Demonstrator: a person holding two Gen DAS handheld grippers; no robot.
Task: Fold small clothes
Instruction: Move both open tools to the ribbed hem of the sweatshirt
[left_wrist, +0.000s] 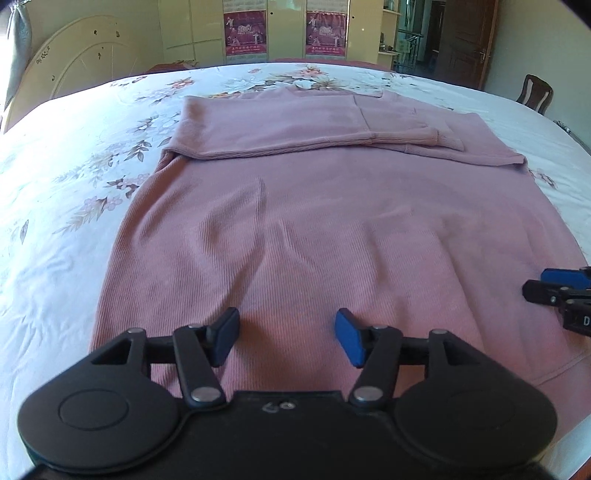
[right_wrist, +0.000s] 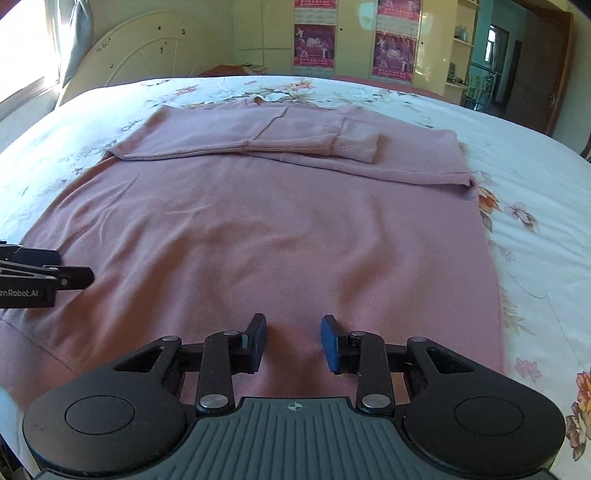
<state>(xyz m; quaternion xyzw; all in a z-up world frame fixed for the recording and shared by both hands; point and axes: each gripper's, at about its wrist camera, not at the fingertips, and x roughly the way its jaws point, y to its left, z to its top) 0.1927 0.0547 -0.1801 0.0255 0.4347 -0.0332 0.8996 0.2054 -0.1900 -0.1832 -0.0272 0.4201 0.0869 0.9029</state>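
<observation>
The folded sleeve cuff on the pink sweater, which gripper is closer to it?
Right, probably. The cuff lies ahead of the right gripper, slightly to its right. From the left gripper it sits farther off to the right.

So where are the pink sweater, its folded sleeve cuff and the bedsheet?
pink sweater (left_wrist: 314, 236): left wrist view, middle of its body.
sleeve cuff (right_wrist: 356, 149): right wrist view, ribbed end.
bedsheet (right_wrist: 535, 173): right wrist view, bare floral part.
</observation>
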